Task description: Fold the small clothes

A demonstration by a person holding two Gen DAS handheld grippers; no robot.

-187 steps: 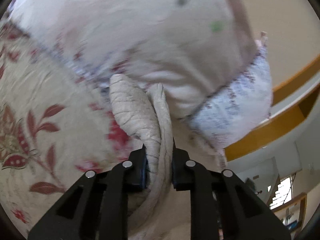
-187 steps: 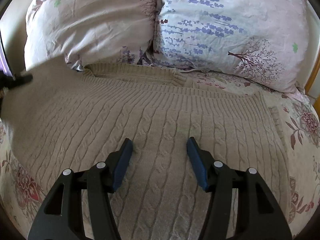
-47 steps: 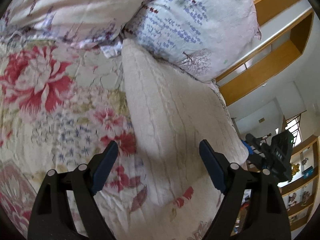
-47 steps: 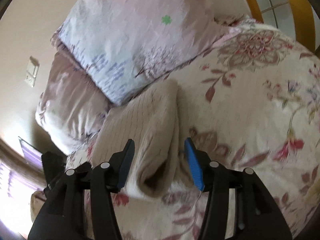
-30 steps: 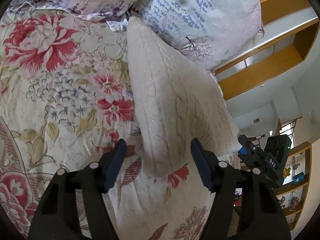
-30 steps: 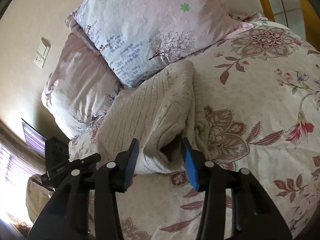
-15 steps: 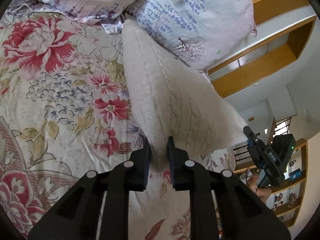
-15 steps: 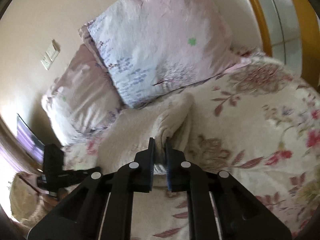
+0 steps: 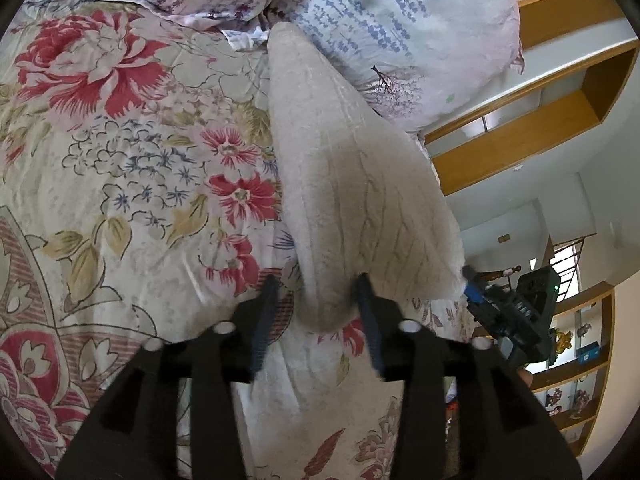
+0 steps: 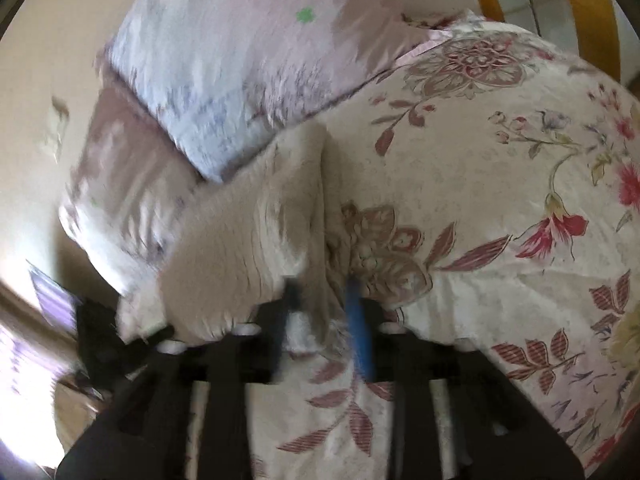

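A cream cable-knit sweater (image 9: pixel 340 184) lies folded into a long strip on the floral bedspread (image 9: pixel 120 168), reaching back to the pillows. My left gripper (image 9: pixel 318 312) is open, its fingers either side of the sweater's near left corner. In the blurred right wrist view my right gripper (image 10: pixel 324 308) is open, its fingers a small gap apart around the sweater's (image 10: pixel 256 232) near right corner. The right gripper also shows in the left wrist view (image 9: pixel 516 308) beyond the sweater's right corner.
Two pale floral pillows (image 9: pixel 400 28) lean at the head of the bed, also in the right wrist view (image 10: pixel 224 72). A wooden frame (image 9: pixel 520 128) and shelves (image 9: pixel 580 380) are to the right. The bedspread (image 10: pixel 500 208) spreads right of the sweater.
Half a second ago both grippers were shut on the sweater's near corners. Both have opened and let go, and the sweater end lies on the bed.
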